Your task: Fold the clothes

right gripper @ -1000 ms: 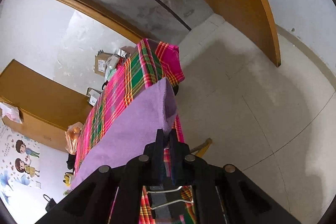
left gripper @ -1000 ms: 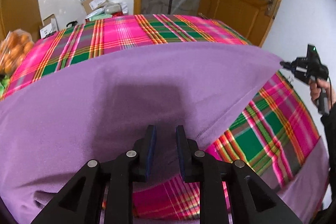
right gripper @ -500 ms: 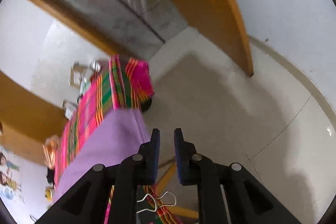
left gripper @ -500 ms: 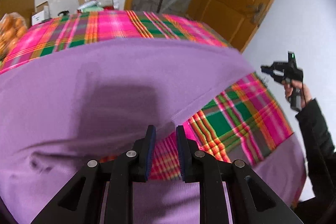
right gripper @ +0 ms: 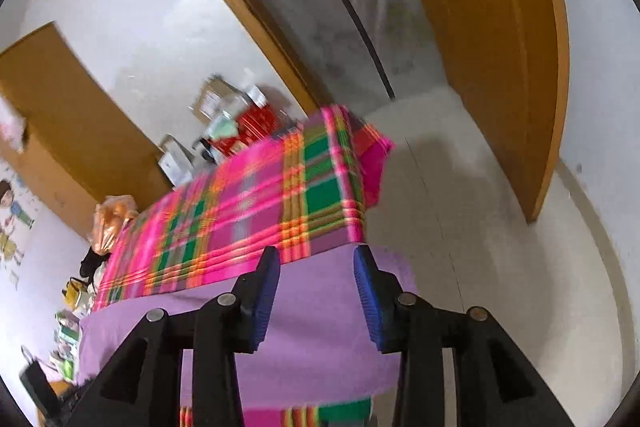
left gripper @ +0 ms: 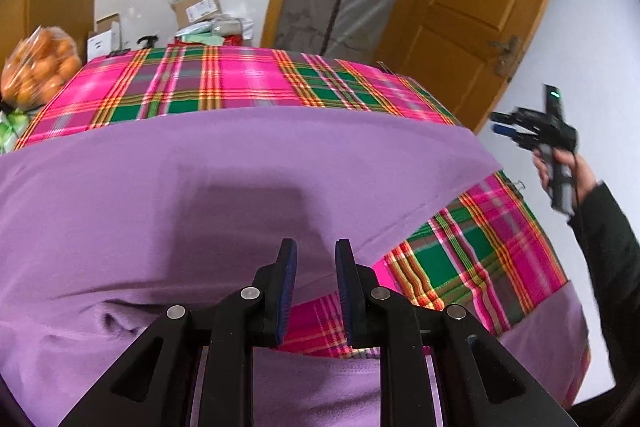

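A purple garment (left gripper: pixel 208 187) lies folded over on the table with its pink-and-green plaid cloth (left gripper: pixel 240 83). My left gripper (left gripper: pixel 316 255) hovers over the garment's near fold, jaws slightly apart, nothing between them. My right gripper (right gripper: pixel 316 263) is open and empty above the garment's right end (right gripper: pixel 320 339). In the left wrist view the right gripper (left gripper: pixel 504 125) is held in a hand, off the table's right edge and clear of the cloth.
Cardboard boxes (left gripper: pixel 196 7) and packets stand behind the table's far edge. A bag of oranges (left gripper: pixel 40 67) sits at the far left. A wooden door (left gripper: pixel 480 7) and bare floor (right gripper: pixel 500 227) lie to the right.
My right gripper let go of the garment's corner, opened wide and swung back over the table. The lifted purple layer dropped flat. My left gripper pulled back slightly.
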